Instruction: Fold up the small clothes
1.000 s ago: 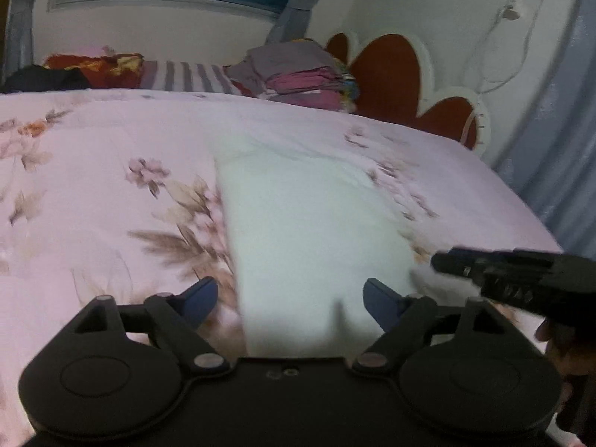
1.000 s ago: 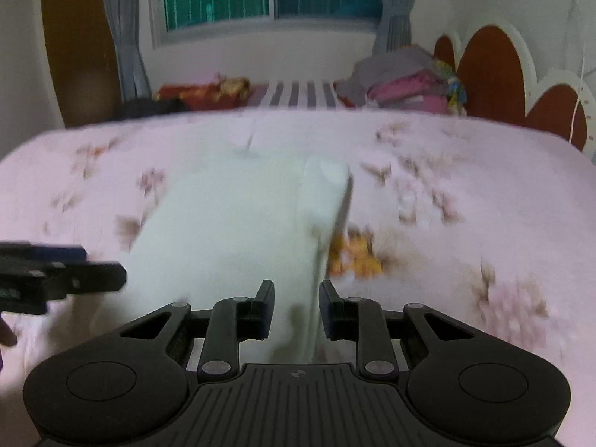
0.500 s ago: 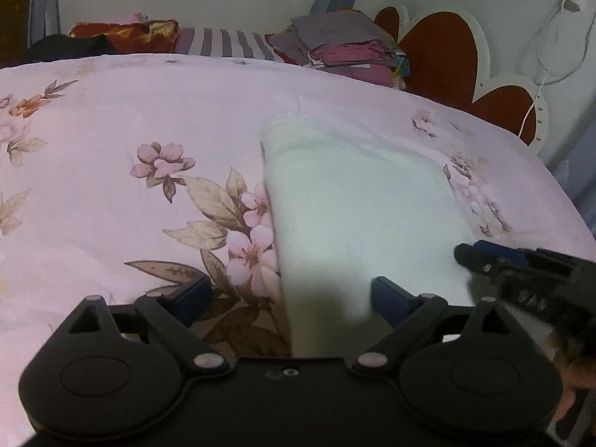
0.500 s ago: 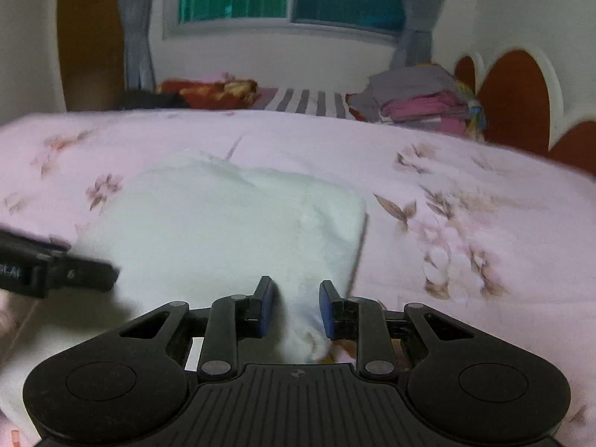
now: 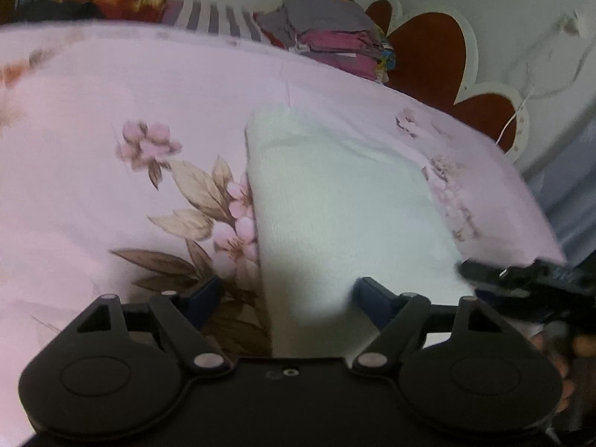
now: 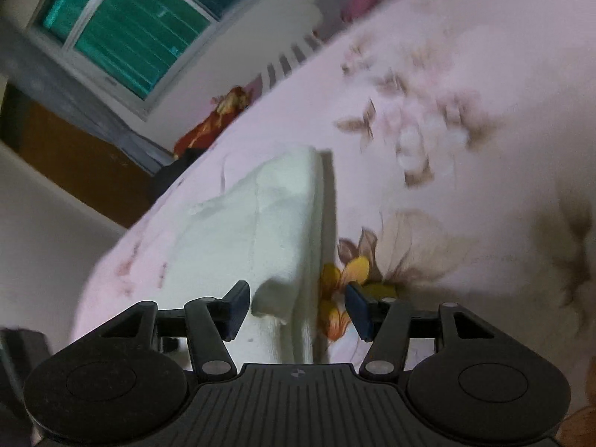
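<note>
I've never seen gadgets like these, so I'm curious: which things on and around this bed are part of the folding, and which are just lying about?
Part of the job:
- white cloth, folded over on the floral bedspread
- left gripper, open
- right gripper, jaws just opening, cloth corner between them

Just lying about:
- stack of folded clothes
- striped pillow
- heart-shaped headboard
- window

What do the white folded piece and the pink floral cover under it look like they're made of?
White garment: seems a soft knit or terry cotton, matte; fine ribbed texture shows and the folded edge looks thick. Floral bed cover: seems thin, smooth woven fabric, matte, with printed flowers; fibre can't be told.
</note>
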### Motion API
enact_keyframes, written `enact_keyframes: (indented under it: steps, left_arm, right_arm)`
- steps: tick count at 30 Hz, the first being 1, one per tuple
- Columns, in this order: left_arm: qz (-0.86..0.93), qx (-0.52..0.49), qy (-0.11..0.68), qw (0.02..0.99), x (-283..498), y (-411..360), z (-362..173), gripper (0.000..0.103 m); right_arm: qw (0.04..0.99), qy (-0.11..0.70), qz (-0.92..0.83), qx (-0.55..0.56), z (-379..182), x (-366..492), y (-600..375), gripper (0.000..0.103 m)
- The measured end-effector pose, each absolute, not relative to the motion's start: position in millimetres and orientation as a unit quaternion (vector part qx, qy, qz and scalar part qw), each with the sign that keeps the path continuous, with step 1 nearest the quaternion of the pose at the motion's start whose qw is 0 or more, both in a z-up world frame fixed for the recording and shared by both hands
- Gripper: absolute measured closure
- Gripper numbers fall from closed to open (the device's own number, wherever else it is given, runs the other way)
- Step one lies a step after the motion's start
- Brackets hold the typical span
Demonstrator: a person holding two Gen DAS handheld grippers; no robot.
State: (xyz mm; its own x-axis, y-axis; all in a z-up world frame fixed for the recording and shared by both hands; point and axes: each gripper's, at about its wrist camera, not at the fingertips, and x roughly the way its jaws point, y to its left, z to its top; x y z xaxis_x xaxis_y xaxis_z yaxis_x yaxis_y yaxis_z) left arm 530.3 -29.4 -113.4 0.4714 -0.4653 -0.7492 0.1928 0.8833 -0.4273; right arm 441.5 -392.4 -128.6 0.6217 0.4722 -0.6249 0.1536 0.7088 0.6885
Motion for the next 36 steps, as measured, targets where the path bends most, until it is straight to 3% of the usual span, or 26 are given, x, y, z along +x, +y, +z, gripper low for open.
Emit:
enact_keyframes:
  steps: [4,9,13,14,15,19,27,36]
  left_arm:
    - [-0.207,-0.196,0.492,0.822,541.1,-20.8,-119.0,0.020]
    - [-0.205,-0.212,0.495,0.817,550.7,-20.9,-123.5,0.033]
    - [-0.204,-0.219,0.491,0.818,554.5,-34.6,-125.9,0.045]
    - [-0.200,-0.220,0.491,0.819,555.0,-37.4,-125.9,0.054]
    - [-0.197,-0.218,0.488,0.822,555.2,-40.5,-125.0,0.059]
    - [-0.181,-0.175,0.477,0.842,551.2,-50.8,-109.6,0.071]
    - [-0.193,-0.078,0.443,0.872,530.1,-67.9,-73.5,0.073]
    - [-0.209,-0.057,0.423,0.880,509.3,-17.9,-49.2,0.073]
  right_arm:
    - [0.783,0.453,0.133,0.405,-143.6,457.4,-400.9,0.047]
    - [0.773,0.460,0.152,0.409,-144.3,469.9,-408.4,0.047]
    - [0.795,0.466,0.170,0.349,-133.5,481.7,-385.6,0.047]
    - [0.803,0.467,0.172,0.329,-130.6,483.8,-379.1,0.048]
    - [0.811,0.467,0.170,0.308,-128.3,484.7,-372.7,0.057]
    - [0.837,0.458,0.164,0.251,-117.3,481.3,-353.5,0.070]
    - [0.874,0.425,0.144,0.188,-88.9,455.8,-328.3,0.074]
    - [0.885,0.410,0.134,0.175,-63.4,444.9,-277.7,0.074]
